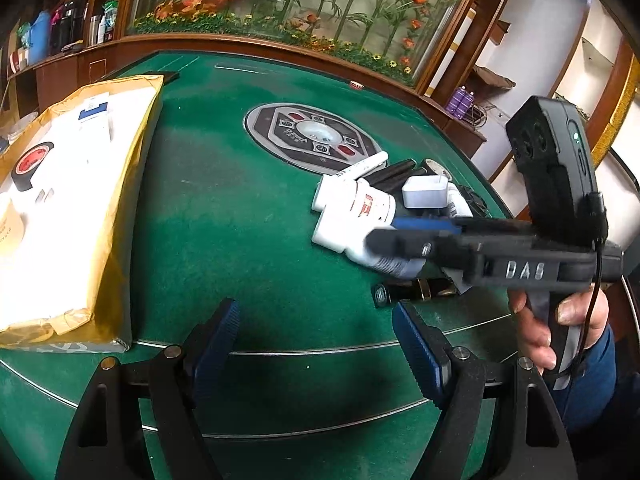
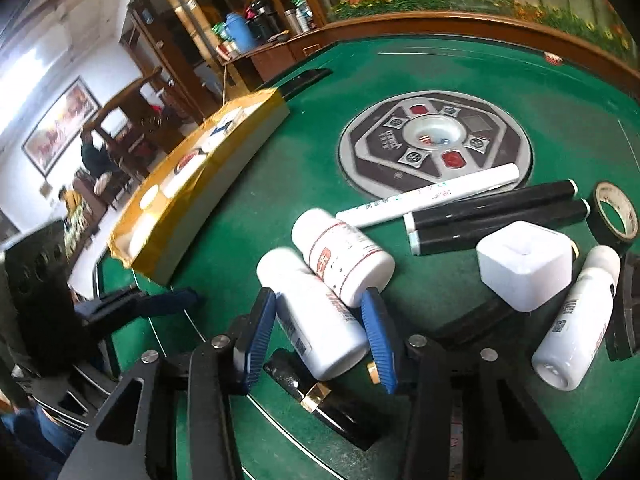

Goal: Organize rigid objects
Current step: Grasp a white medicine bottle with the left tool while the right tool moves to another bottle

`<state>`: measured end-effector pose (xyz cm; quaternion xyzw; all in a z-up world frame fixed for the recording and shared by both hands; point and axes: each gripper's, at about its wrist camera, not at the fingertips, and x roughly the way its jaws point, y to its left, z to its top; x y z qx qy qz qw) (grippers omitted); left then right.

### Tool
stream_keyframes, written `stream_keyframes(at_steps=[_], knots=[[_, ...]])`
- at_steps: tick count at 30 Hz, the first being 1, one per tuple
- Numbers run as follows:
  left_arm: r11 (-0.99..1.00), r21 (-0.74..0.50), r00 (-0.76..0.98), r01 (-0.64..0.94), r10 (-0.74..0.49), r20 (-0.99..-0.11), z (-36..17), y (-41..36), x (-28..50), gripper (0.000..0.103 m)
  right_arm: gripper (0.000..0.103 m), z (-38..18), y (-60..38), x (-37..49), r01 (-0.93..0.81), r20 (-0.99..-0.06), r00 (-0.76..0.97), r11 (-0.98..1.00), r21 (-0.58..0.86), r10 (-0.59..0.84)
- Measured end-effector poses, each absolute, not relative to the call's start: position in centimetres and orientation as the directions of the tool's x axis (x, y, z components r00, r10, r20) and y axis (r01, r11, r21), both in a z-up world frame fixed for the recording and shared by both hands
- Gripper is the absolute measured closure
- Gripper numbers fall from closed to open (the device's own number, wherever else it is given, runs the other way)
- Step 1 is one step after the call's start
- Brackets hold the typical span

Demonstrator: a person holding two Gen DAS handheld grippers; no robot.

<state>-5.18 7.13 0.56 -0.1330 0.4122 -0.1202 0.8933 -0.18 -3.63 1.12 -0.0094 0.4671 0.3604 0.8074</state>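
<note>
A pile of rigid things lies on the green table [image 2: 560, 100]. In the right wrist view my right gripper [image 2: 320, 338] is shut on a white bottle [image 2: 316, 320] lying on its side, with both blue pads against it. A second white bottle with a red label [image 2: 344, 260] leans across the first. Beyond lie a white marker [image 2: 428, 196], two black markers [image 2: 496, 220], a white square cap [image 2: 524, 268], a black tape roll [image 2: 616, 216] and a third white bottle [image 2: 572, 320]. My left gripper [image 1: 316, 340] hangs open over bare felt, nothing between its fingers.
An open yellow-edged box [image 1: 120, 184] with a tape roll [image 1: 32, 164] inside sits at the table's left. A round control panel [image 1: 312, 136] fills the table's centre. A black and gold object [image 2: 320, 400] lies under my right gripper. A hand [image 1: 560, 320] holds the right gripper's handle.
</note>
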Motion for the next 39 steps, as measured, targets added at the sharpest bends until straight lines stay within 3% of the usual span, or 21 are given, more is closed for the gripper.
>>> stream_keyframes(at_steps=[4, 10, 15, 21, 24, 33, 39], knots=[[0.935, -0.337, 0.631, 0.108, -0.327, -0.703, 0.5, 7.2, -5.2, 0.021, 0.059, 0.2, -2.6, -0.6, -0.622, -0.78, 0.185, 0.686, 0.379, 0.598], [0.941, -0.323, 0.646, 0.098, -0.307, -0.699, 0.7, 7.1, -5.4, 0.021, 0.063, 0.0, -4.3, 0.7, -0.527, -0.673, 0.065, 0.598, 0.604, 0.737], [0.969, -0.234, 0.669, 0.084, -0.229, -0.707, 1.6, 5.6, -5.0, 0.023, 0.063, 0.9, -6.1, 1.4, -0.477, -0.658, 0.167, 0.644, 0.598, 0.734], [0.975, -0.187, 0.609, 0.12, -0.222, -0.762, 0.7, 2.7, -2.1, 0.056, 0.063, 1.9, -7.7, 1.6, -0.439, -0.663, 0.293, 0.713, 0.547, 0.689], [0.97, -0.225, 0.587, 0.096, -0.238, -0.774, 0.3, 3.3, -1.0, 0.066, 0.063, 2.0, -7.8, 1.6, -0.443, -0.664, 0.307, 0.72, 0.534, 0.681], [0.979, -0.162, 0.586, 0.121, -0.202, -0.784, 0.3, 3.3, -2.3, 0.067, 0.063, 2.8, -6.3, 1.0, -0.512, -0.694, 0.391, 0.769, 0.382, 0.605], [0.981, -0.142, 0.587, 0.129, -0.191, -0.787, 0.1, 3.4, -2.5, 0.067, 0.062, 2.3, -2.7, 1.8, -0.588, -0.749, 0.344, 0.752, 0.298, 0.566]])
